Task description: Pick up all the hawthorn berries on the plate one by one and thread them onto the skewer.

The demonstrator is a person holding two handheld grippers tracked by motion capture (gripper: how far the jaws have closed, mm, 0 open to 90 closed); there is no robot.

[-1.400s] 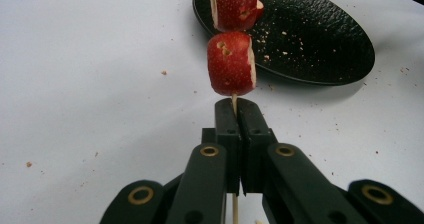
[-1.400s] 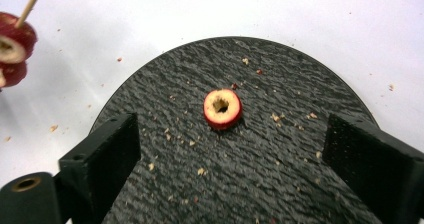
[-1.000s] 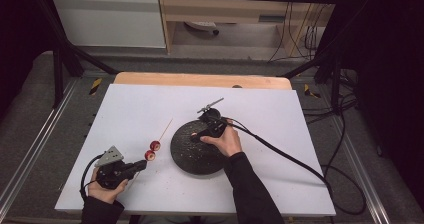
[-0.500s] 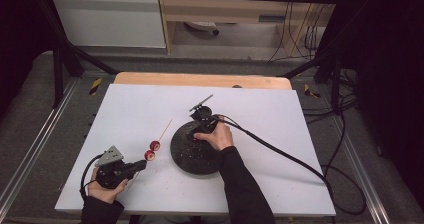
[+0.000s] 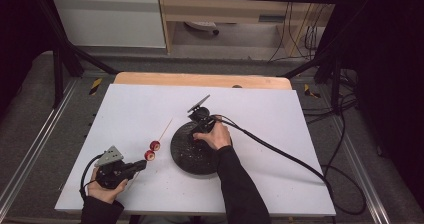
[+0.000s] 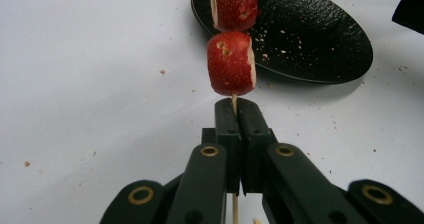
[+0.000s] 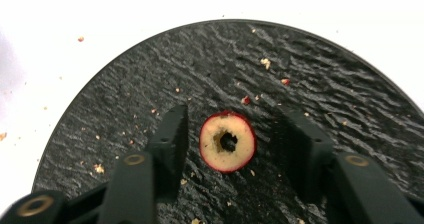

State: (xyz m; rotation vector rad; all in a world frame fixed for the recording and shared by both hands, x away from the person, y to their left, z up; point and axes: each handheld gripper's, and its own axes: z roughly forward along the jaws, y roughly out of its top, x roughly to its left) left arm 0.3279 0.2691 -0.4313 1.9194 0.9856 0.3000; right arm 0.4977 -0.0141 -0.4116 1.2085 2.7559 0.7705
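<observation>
My left gripper (image 6: 236, 106) is shut on a thin wooden skewer (image 6: 233, 100) that carries two red fruit pieces (image 6: 231, 63), held low over the white table near its front left (image 5: 139, 165). A black round plate (image 7: 310, 74) lies mid-table (image 5: 187, 154). On it rests a round, red-skinned fruit slice (image 7: 228, 141) with a hole through its pale middle. My right gripper (image 7: 236, 118) points down at the plate, its jaws on either side of the slice. They have just been closing, and a gap still shows on each side.
Crumbs are scattered over the plate and the white table top (image 5: 280, 134). The right gripper's black cable (image 5: 280, 151) trails across the table to the right. A wooden strip (image 5: 200, 79) runs along the far edge.
The right hand has shifted a little toward the far left part of the plate and come lower. The left hand and skewer have stayed put.
</observation>
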